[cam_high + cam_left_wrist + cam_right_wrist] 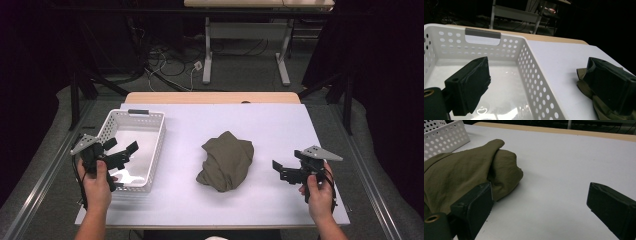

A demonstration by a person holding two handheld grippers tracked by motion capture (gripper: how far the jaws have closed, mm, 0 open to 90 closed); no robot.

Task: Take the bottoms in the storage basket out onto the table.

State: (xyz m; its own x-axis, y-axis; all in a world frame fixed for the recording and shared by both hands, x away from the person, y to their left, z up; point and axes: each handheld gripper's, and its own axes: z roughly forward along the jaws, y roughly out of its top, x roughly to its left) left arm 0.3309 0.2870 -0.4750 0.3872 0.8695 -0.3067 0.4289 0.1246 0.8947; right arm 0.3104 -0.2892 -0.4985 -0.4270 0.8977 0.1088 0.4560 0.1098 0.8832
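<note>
At left on the desk (pixel 280 125) stands a white basket (pixel 150 150), bare inside; the left gripper (pixel 121 152) hangs over its near end, jaws apart on nothing. Right of the basket, a crumpled olive cloth (pixel 226 161) lies mid-desk with bare white surface on every side. Farther right, the right gripper (pixel 280 171) faces the cloth, near but apart, jaws wide and holding nothing.
</note>
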